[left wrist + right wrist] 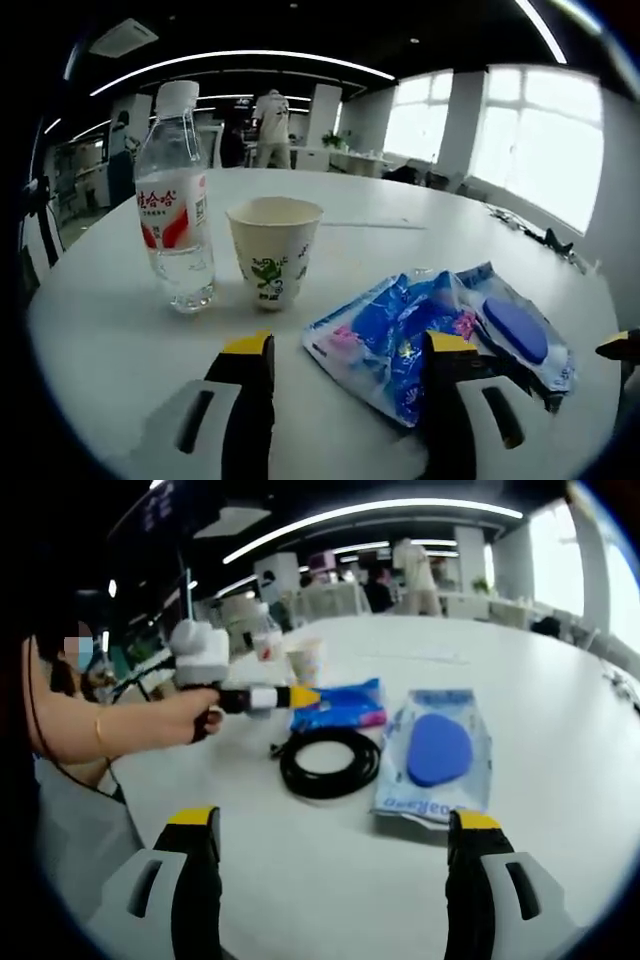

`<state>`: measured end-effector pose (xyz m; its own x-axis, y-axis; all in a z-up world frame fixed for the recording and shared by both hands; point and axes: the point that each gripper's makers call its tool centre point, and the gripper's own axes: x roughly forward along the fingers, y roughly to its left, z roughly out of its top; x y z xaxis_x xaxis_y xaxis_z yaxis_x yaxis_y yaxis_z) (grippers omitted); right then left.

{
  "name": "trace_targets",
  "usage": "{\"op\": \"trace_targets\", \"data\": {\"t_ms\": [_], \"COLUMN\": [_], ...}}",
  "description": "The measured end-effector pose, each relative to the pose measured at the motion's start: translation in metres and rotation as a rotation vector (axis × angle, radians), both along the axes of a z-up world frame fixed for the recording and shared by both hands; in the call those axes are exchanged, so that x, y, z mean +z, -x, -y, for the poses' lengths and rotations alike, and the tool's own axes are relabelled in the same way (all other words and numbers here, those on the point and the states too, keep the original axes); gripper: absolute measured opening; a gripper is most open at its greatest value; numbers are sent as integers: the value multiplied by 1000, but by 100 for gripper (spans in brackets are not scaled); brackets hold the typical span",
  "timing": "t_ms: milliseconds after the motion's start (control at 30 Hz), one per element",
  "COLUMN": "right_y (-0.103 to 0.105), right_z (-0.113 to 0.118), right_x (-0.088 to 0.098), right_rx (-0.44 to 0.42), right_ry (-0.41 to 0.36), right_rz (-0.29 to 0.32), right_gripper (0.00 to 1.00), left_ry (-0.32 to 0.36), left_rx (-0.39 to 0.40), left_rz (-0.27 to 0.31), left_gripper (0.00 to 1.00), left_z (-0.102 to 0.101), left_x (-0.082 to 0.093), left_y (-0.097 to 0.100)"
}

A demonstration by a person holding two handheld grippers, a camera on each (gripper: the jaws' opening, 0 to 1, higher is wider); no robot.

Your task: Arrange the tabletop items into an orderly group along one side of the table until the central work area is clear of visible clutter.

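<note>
Centrally in the left gripper view, the left gripper (347,375) has its 2 yellow-tipped jaws spread apart at the bottom of the frame, clamping nothing; the right jaw overlaps the near edge of a blue wipes packet (400,340), though I cannot tell whether it touches it. Just right of that packet, at the lower right, lies a clear pouch with a blue oval pad (518,330), overlapping it. A paper cup (274,250) printed with a green motif stands upright at centre left, and a water bottle (175,200) with a red label stands just beside it, further left. All rest on a white round table (400,215).

Across in the right gripper view, the right gripper (335,865) also has its 2 jaws wide apart at the bottom, holding nothing, over bare tabletop (560,680). Above them, at centre, a coiled black cable (330,762) lies beside the clear pouch (438,752) to its right. The blue packet (340,705) sits just above the coil. At centre left a person's hand (190,718) grips the left gripper (290,697), whose yellow tip meets the packet's left edge. The cup (305,662) and bottle (266,640) stand in the upper middle, beyond the packet.
</note>
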<state>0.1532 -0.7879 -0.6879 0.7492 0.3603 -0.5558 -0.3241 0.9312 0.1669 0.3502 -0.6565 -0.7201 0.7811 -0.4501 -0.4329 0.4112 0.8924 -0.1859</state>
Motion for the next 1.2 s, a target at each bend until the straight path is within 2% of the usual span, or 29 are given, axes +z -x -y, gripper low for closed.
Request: {"op": "trace_targets", "data": {"t_ms": [67,167,267,300,467,600,967,1200], "right_y": [0,-1,-1,-1,-1,-1,-1,-2], "right_z": [0,1,2,3,2,2,1,1], "right_x": [0,1,1,1,0,1,2,3], "right_rx": [-2,-6,-11,-12,-11,-11,-10,-12], "right_ry": [1,-1,-1,1,3,-1,-1,-3], "right_rz": [-1,2,4,3,2,8,9,11], "right_gripper": [92,92,92,92,92,92,92,92], "left_ry": [-8,-25,-4,-9,-19,-22,-30,-40], "left_rx": [16,7,16,12,19,14,11,-30], "left_rz": [-19,-39,-70,-77,-74,-51,-55,-27], "left_gripper": [46,40,34,30,21,10,3,0], "left_z": [-2,-1,1,3,2,3,1,4], "left_x": [-4,-10,-14,-16,-16,-11,-10,-4], "left_y": [1,3,5,6,8,8,8,9]}}
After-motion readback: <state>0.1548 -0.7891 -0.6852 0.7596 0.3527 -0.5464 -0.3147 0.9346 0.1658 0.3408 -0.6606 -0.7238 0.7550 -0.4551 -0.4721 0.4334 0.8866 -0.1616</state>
